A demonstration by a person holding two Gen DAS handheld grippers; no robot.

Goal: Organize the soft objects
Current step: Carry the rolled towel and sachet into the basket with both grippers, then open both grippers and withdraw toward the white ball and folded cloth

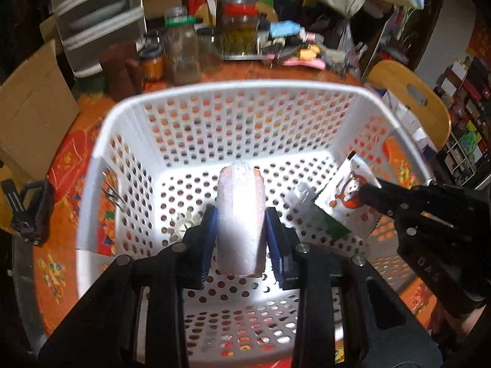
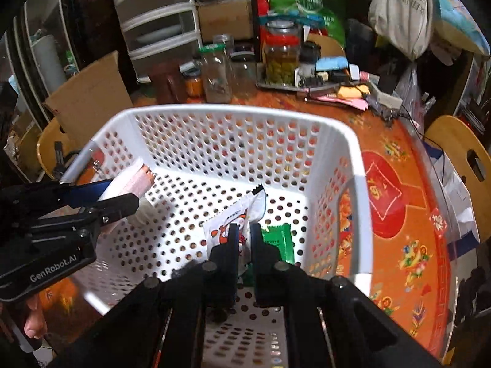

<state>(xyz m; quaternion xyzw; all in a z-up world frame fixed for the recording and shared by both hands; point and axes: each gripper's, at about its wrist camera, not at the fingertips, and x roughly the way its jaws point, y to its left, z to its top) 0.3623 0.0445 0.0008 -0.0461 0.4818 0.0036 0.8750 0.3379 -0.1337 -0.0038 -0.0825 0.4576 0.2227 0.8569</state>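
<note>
A white perforated basket stands on the orange patterned table. My left gripper is shut on a pale pink and white rolled soft object, held inside the basket above its floor; the roll also shows at the left of the right wrist view. My right gripper is shut on a white packet printed with a red cartoon and a green pack, held low inside the basket at its right side. The same packet shows at the right of the left wrist view.
Glass jars, a drawer unit, a cardboard box and clutter crowd the table's far edge. Wooden chairs stand at either side. The basket rim lies close ahead.
</note>
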